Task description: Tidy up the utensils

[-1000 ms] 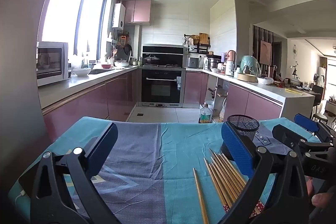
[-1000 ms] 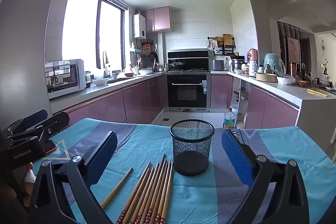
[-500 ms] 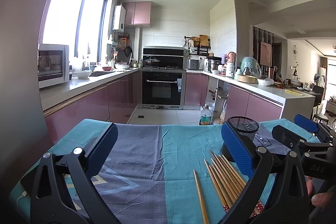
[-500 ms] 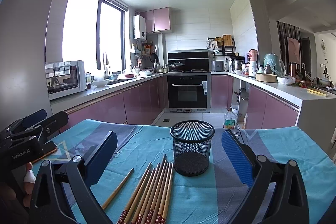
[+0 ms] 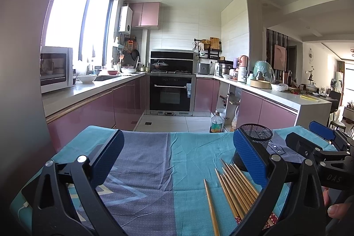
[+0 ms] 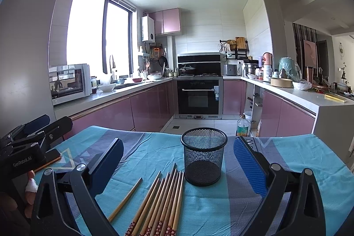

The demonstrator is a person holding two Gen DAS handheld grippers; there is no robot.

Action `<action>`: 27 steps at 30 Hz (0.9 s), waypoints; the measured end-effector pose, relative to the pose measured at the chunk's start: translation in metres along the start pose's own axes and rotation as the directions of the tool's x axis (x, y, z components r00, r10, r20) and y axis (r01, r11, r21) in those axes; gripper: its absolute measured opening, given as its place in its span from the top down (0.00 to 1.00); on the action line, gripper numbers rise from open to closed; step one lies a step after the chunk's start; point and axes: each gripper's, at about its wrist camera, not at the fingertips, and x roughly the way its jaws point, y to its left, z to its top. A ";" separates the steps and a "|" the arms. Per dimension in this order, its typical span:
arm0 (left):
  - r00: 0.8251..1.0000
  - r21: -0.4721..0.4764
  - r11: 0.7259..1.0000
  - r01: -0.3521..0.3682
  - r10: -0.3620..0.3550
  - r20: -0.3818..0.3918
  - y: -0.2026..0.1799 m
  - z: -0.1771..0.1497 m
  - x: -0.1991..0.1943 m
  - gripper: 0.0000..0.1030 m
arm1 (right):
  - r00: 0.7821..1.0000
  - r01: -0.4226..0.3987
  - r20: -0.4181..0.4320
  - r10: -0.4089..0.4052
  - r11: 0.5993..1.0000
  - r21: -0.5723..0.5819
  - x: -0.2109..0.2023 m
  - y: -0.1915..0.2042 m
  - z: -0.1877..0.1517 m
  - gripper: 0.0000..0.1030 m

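So your chopsticks (image 6: 159,202) are lying in a loose bundle on the tabletop (image 6: 298,160), flat on the teal and grey cloth (image 6: 210,211), tips pointing toward the black mesh cup (image 6: 203,156), and the ends nearest you have a red flowery pattern. One stray chopstick (image 6: 126,199) sits a bit apart on the left of the bundle, angled the same way. The mesh cup stands upright just past the tips, close to them, and you can see straight through to its dark bottom with nothing in it. Your right tool (image 6: 177,165) hovers low over the cloth with its blue pads spread wide, the bundle and the cup both framed between them, gripping nothing. Your left tool (image 5: 174,160) is off to the left of all that, also spread wide and gripping nothing, mostly over the grey stretch of cloth, with the chopsticks near its right pad and the cup partly hidden behind that pad. A fingertip (image 5: 336,210) shows at the lower right edge of the left view. Further out is the kitchen: pink cabinets (image 6: 143,107), a black oven (image 6: 199,96) at the back, a white microwave (image 6: 68,83) on the left.
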 end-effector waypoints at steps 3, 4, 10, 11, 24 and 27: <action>1.000 0.001 1.000 0.000 0.000 0.000 -0.001 -0.001 0.000 0.06 | 1.000 0.001 -0.001 -0.001 1.000 -0.002 0.000 0.000 0.000 0.07; 1.000 0.001 1.000 -0.001 0.001 0.001 -0.001 0.000 0.000 0.06 | 1.000 0.001 0.000 -0.001 1.000 -0.002 0.000 0.000 0.000 0.07; 1.000 0.002 1.000 0.000 0.000 0.002 -0.001 0.000 0.000 0.06 | 1.000 0.000 0.000 0.000 1.000 -0.001 0.000 0.000 0.000 0.07; 1.000 0.001 1.000 0.000 0.000 0.001 -0.001 0.000 0.000 0.06 | 1.000 -0.001 0.001 0.001 1.000 -0.001 0.000 0.000 0.000 0.07; 1.000 0.000 1.000 0.000 0.000 0.001 -0.001 0.000 0.000 0.06 | 1.000 0.004 0.002 -0.004 1.000 0.000 0.000 0.000 0.000 0.07; 1.000 0.001 1.000 -0.001 0.001 0.002 -0.001 0.000 0.000 0.06 | 1.000 0.004 0.003 -0.004 1.000 0.001 0.000 -0.001 0.001 0.07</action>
